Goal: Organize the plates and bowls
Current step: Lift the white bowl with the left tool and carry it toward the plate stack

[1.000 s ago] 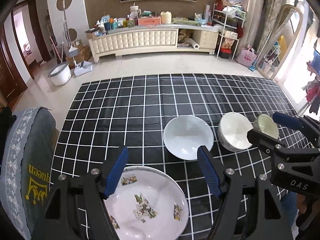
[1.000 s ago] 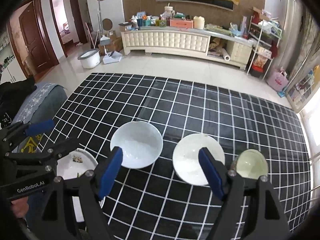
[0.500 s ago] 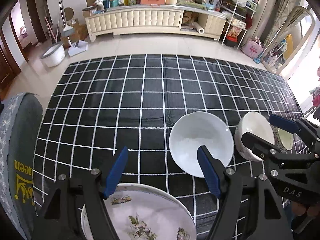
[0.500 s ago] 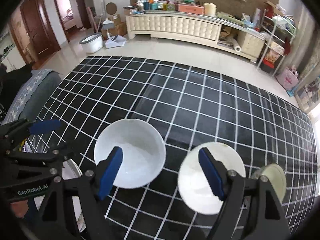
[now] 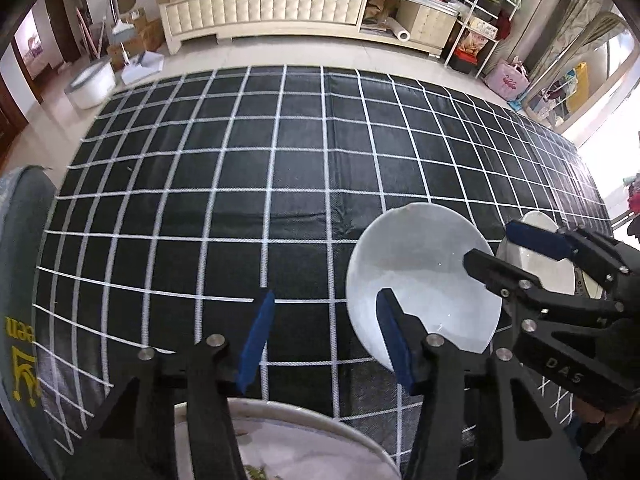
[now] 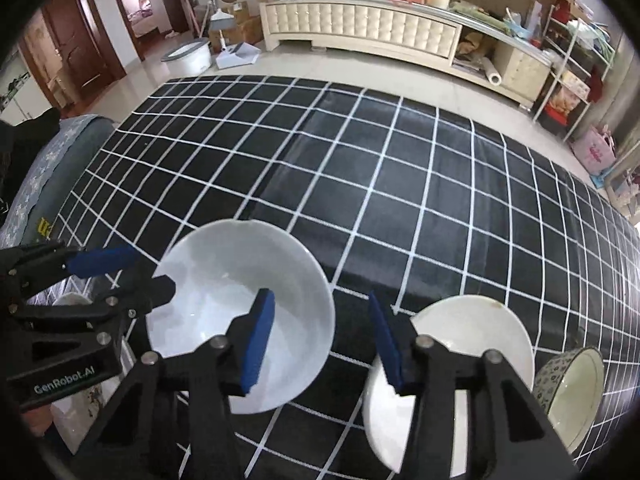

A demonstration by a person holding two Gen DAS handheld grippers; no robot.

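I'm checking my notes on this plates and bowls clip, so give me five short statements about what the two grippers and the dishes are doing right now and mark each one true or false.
1. Both grippers are open and hold nothing. True: the left gripper and the right gripper each show a wide gap between the blue pads.
2. The large white bowl sits upside down. False: it is upright, its hollow facing up.
3. The cream bowl lies to the right of the large white bowl. True.
4. The bowl with the patterned outside is stacked inside the cream bowl. False: it sits beside it, further right.
5. The dishes rest on a bare wooden table. False: they rest on a black cloth with a white grid.
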